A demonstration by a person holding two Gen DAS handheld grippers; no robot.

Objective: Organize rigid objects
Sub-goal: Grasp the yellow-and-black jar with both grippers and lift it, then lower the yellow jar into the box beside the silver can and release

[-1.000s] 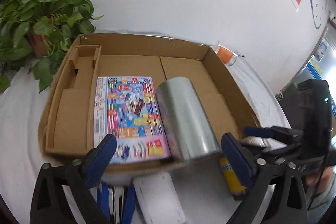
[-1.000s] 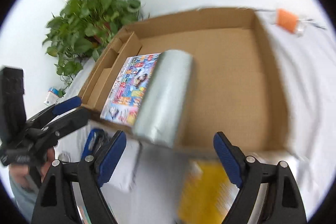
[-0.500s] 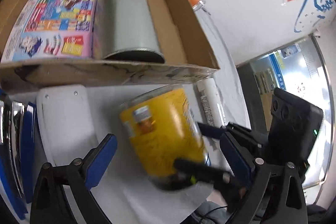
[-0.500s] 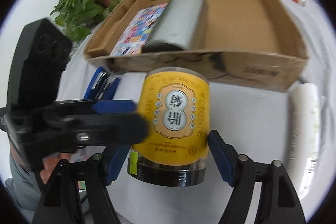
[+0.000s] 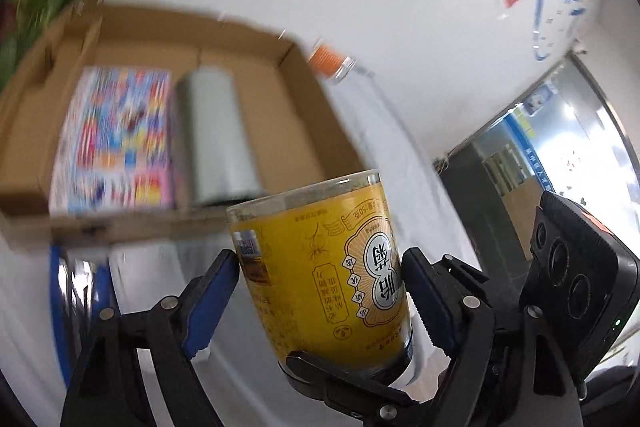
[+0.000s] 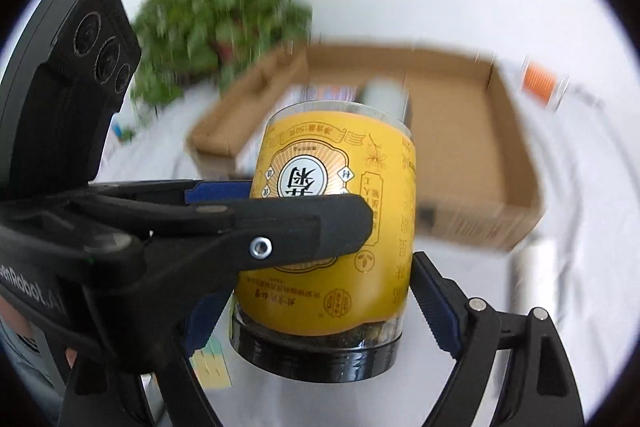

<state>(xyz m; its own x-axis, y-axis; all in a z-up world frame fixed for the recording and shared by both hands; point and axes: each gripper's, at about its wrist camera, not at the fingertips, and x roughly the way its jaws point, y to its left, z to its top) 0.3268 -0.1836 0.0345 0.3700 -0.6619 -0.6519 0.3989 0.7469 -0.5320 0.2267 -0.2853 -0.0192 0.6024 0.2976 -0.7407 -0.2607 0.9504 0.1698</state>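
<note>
A yellow-labelled glass jar (image 5: 324, 267) with a black lid at its lower end is held upside down in the air in front of the cardboard box (image 5: 308, 99). My left gripper (image 5: 320, 283) is shut on the jar's sides. My right gripper (image 6: 320, 307) is shut on the same jar (image 6: 332, 219) near its lid. In the right wrist view the left gripper's finger (image 6: 280, 231) crosses the jar's front. Inside the box lie a colourful flat pack (image 5: 116, 135) and a grey cylinder (image 5: 216, 135).
A potted plant (image 6: 224, 15) stands at the box's far left. An orange-capped clear container (image 5: 332, 61) sits beyond the box's right corner. A white tube (image 6: 532, 279) lies on the white cloth right of the jar. Blue-edged items (image 5: 76, 291) lie left of it.
The jar has been lifted off the cloth and raised toward the box, with both grippers closed on it. One second ago both grippers were open and empty above the box.
</note>
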